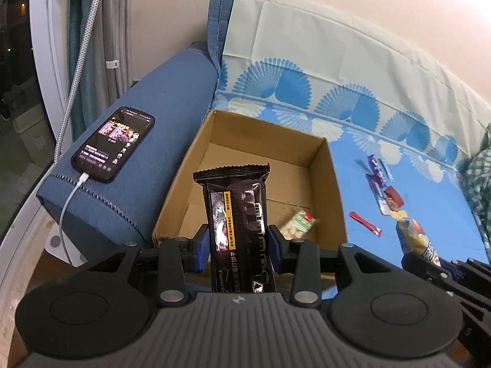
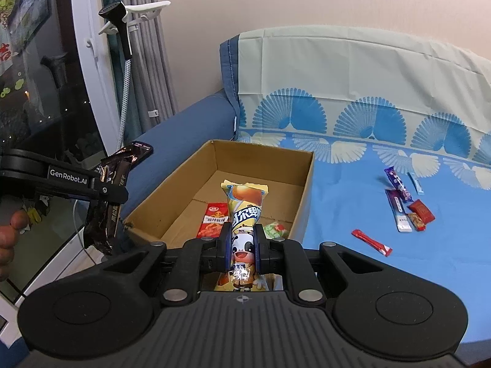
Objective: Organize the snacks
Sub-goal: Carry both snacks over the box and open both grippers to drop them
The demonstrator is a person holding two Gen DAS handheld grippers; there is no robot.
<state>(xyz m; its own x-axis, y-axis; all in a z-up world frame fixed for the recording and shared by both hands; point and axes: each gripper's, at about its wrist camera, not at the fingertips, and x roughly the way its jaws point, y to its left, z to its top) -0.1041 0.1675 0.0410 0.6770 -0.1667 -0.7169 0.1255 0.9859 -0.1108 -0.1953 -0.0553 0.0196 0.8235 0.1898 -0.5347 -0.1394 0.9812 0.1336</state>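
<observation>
**Both grippers loaded, box right in front of you**

Your left gripper (image 1: pixel 238 247) is pinching a black biscuit pack (image 1: pixel 236 211) by its lower half, the blue pads pressed on either side, with the crimped top edge sticking up over the cardboard box (image 1: pixel 334 190). From the right wrist view you can see that same pack (image 2: pixel 106 202) hanging out to the left of the box, beside the blue armrest (image 2: pixel 190 122).

Your right gripper (image 2: pixel 242 245) is squeezed tight on a yellow snack bag (image 2: pixel 245 205) with a cartoon cow on it. The bag stands upright between the pads, its top end over the near part of the box.

The box sits open on the blue patterned sheet (image 2: pixel 353 199), pushed up against the armrest. Inside it, near the front wall, there's a red packet (image 2: pixel 213 219) lying flat and a green-and-white packet (image 2: pixel 276 230) just to its right.

Still out on the sheet, well apart from the box: a red stick (image 2: pixel 371 242) by itself, and further back a little cluster of purple sachets (image 2: pixel 397 184) with a small red packet (image 2: pixel 422 211) beside them.

A phone (image 1: pixel 113 144) lies on the armrest with its screen lit and a white cable (image 1: pixel 66 211) plugged in.
</observation>
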